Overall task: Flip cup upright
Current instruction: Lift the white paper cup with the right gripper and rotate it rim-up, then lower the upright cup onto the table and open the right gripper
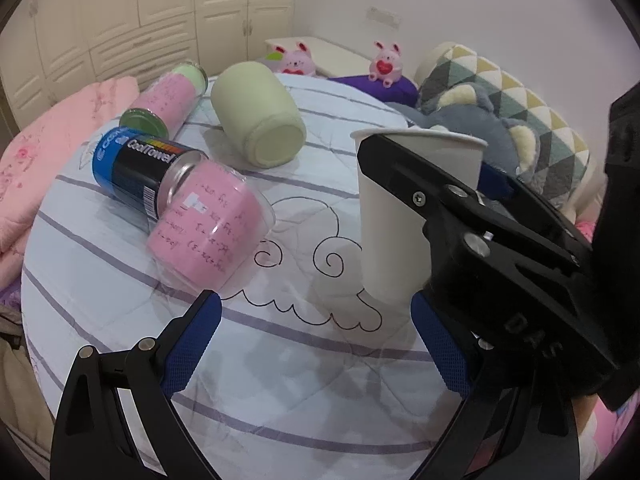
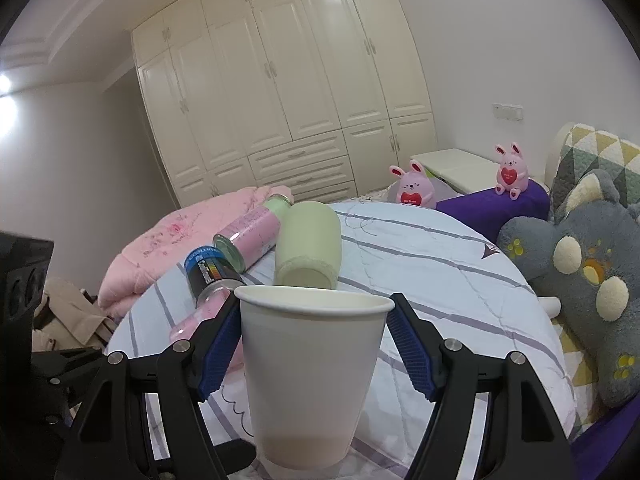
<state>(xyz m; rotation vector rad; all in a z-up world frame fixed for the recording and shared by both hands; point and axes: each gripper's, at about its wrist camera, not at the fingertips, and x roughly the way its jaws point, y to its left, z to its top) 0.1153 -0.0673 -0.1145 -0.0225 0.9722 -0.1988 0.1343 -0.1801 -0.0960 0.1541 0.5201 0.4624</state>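
The white paper cup (image 2: 310,380) stood upright on the striped quilt (image 2: 460,280), mouth up and apparently empty, between the right gripper (image 2: 312,354)'s spread pads. The left gripper (image 1: 316,344) hovered wide apart, holding nothing.

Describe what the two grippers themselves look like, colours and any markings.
Both are black plastic linkage frames with round silver pivot pins. The left gripper has two fingers lined with blue dimpled pads. The right gripper has matching ribbed blue pads. In the left wrist view its black body shows a small screw and raised letters, roughly "DAS". No cables or sleeves are visible.
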